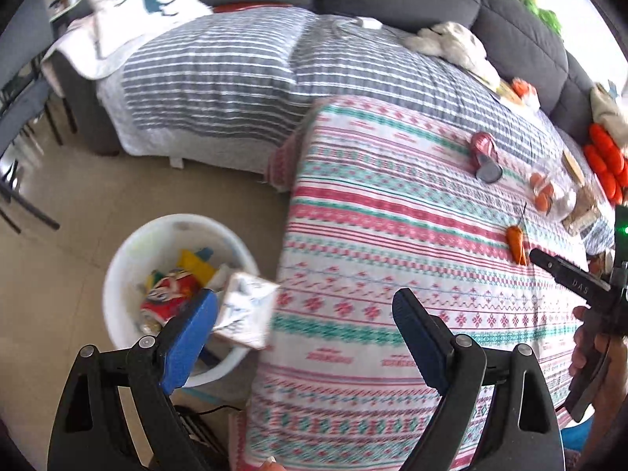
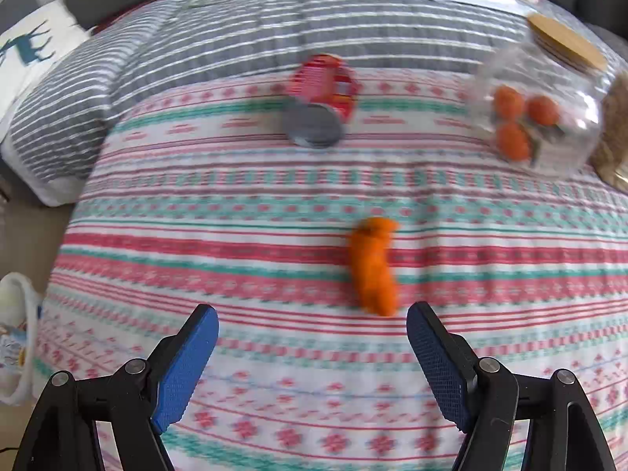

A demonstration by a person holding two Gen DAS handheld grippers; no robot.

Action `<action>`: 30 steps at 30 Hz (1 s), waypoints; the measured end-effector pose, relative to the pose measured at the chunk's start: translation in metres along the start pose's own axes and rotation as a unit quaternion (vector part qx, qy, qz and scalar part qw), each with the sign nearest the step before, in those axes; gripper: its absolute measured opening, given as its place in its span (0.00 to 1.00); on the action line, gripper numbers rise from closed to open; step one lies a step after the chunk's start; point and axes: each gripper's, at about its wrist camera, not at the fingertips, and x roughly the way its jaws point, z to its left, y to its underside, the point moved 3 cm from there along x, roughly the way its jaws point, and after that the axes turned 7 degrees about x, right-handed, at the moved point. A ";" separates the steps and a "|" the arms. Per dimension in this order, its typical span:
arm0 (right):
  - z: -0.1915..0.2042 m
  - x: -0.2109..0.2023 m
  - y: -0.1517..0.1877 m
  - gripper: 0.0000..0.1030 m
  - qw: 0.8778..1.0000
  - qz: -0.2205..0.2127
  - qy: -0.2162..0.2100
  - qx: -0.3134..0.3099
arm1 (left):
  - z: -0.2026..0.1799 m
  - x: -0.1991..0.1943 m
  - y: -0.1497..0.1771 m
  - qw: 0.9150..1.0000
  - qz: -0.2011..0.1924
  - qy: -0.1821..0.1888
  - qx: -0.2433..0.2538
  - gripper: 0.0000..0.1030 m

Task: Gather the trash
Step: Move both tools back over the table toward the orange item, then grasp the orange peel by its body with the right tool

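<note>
- Covering the couch, the patterned blanket (image 1: 392, 235) held the trash still to pick.
- At eight o'clock the white bin (image 1: 117, 259) sat low, so a paper carton (image 1: 245, 310) could drop in.
- Left gripper (image 1: 304, 314) was spread apart, holding nothing.
- Right gripper (image 2: 312, 329) was spread apart, aimed at the orange scrap (image 2: 373, 267) at twelve o'clock.
- Red can (image 2: 322, 98) lay farther.

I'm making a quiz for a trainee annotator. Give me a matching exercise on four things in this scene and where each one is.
Things:
1. red can
2. orange scrap
3. white carton
4. three orange balls

Places:
A. over the white bin's rim
B. inside the clear jar
C. nearest the right gripper, on the blanket
D. lying on its side, farther up the blanket

Pairs: 1-D, 2-C, 3-A, 4-B
</note>
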 end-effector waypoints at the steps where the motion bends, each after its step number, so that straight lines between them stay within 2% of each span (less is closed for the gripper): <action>1: -0.004 0.001 -0.002 0.80 1.000 0.003 -0.001 0.004 | -0.008 0.002 -0.001 1.000 0.001 -0.001 0.004 0.91; 3: -0.012 0.005 -0.005 0.80 1.000 0.007 -0.006 0.009 | -0.019 0.010 -0.005 1.000 0.004 -0.001 0.011 0.99; 9: -0.028 0.032 -0.015 0.79 0.999 0.033 -0.010 0.027 | -0.044 0.031 -0.018 1.000 0.011 -0.005 0.019 1.00; 12: -0.030 0.047 -0.019 0.68 0.999 0.036 -0.005 0.033 | -0.058 0.039 -0.026 1.000 0.011 0.004 0.019 1.00; 13: -0.031 0.054 -0.019 0.55 0.999 0.040 -0.007 0.036 | -0.062 0.041 -0.028 1.000 0.008 0.004 0.021 1.00; 14: -0.030 0.060 -0.019 0.33 0.998 0.047 -0.010 0.038 | -0.066 0.042 -0.030 1.000 0.006 0.004 0.022 1.00; 15: -0.030 0.064 -0.019 0.23 0.998 0.054 -0.014 0.038 | -0.069 0.044 -0.032 1.000 0.005 0.004 0.023 1.00; 16: -0.030 0.067 -0.018 0.17 0.997 0.061 -0.021 0.034 | -0.073 0.046 -0.034 1.000 0.006 0.004 0.026 1.00; 21: -0.046 0.055 -0.020 0.14 0.997 0.067 -0.015 0.024 | -0.103 0.064 -0.050 0.998 0.022 0.004 0.065 1.00; 24: -0.087 0.040 -0.024 0.14 0.995 0.062 -0.023 0.078 | -0.131 0.076 -0.067 0.995 0.021 0.004 0.094 1.00; 27: -0.128 0.025 -0.023 0.14 0.989 0.053 -0.036 0.131 | -0.160 0.090 -0.086 0.993 0.023 0.020 0.110 1.00; 30: -0.152 0.016 -0.021 0.14 0.987 0.049 -0.037 0.152 | -0.196 0.111 -0.110 0.993 0.031 0.035 0.113 1.00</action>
